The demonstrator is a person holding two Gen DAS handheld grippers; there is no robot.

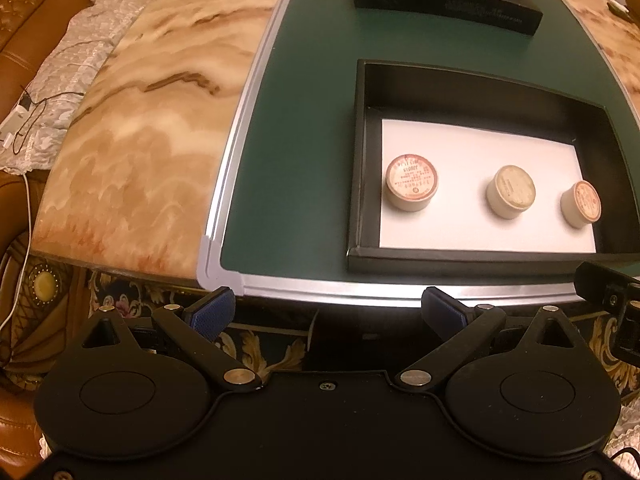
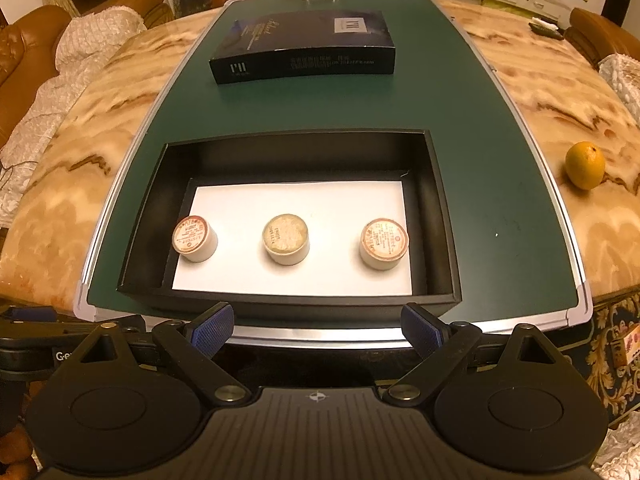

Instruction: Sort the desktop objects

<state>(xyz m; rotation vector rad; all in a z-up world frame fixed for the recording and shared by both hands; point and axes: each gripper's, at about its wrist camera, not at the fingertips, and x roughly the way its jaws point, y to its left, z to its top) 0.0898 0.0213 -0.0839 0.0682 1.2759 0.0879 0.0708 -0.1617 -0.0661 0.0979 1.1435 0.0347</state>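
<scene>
I see three small round cream jars [image 2: 286,240] standing in a row inside the shallow black tray [image 2: 300,146] on the green bench mat [image 2: 480,160], just ahead of my right gripper [image 2: 318,330] and left gripper [image 1: 328,310]; both are spread wide, holding nothing.

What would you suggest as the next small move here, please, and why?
Probably ease the right claw forward over the tray's near wall toward the middle jar. Both claws are open and empty, short of the green mat; the left claw sits off to the tray's left. Three jars stand apart in a row, and the middle one lies almost straight ahead of the right claw.
</scene>
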